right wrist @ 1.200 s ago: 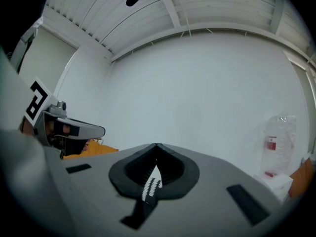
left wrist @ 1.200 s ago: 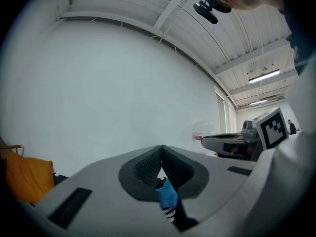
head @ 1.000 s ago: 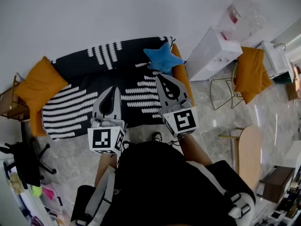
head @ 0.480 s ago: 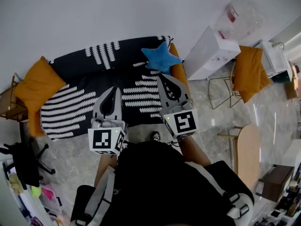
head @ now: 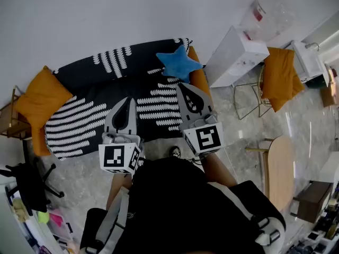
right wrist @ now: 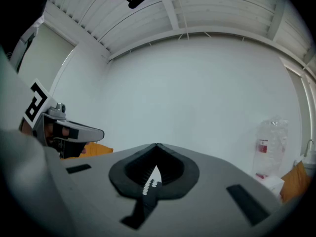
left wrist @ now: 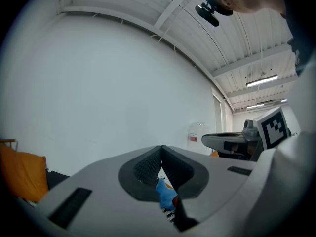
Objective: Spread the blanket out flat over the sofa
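Both closed and empty, left hand-held gripper (head: pixel 127 99), right hand-held gripper (head: pixel 179 86), level, side by side

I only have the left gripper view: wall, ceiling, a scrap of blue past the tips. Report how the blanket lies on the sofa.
Observer: In the head view, the black, white-striped blanket is spread over the seat and backrest of the sofa.
Operator: Identify that blue scrap.
Observer: It is a blue star cushion, lying on the blanket at the sofa end nearer the right gripper.
Operator: Give me that gripper's state.
Observer: Its own view shows it shut, with nothing held in it.
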`<state>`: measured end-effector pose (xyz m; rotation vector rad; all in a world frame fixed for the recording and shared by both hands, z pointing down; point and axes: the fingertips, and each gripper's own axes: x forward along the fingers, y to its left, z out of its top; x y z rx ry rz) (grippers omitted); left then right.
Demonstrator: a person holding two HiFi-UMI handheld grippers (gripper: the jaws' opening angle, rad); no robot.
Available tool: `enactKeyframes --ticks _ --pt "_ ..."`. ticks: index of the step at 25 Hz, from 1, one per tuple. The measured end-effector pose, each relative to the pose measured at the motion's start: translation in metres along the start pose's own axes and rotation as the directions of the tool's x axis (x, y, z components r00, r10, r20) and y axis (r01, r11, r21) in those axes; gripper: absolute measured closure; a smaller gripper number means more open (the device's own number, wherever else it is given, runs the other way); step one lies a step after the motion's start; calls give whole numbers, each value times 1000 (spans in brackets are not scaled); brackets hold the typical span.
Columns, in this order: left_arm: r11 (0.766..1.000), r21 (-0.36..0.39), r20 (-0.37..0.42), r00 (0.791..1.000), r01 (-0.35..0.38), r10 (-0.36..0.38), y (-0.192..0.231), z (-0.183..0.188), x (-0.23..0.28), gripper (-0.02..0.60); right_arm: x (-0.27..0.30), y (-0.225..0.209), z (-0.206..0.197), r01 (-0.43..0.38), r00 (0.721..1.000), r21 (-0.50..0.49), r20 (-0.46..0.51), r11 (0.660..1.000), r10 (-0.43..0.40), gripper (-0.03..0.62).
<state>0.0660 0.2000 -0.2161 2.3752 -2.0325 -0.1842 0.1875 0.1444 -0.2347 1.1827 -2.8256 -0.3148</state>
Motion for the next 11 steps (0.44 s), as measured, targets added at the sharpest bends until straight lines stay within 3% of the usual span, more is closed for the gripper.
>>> enactKeyframes --ticks 11 --pt "1000 -1 3 1000 17 -17 -12 -1 9 560 -9 -16 -2 21 1000 10 6 1000 -21 586"
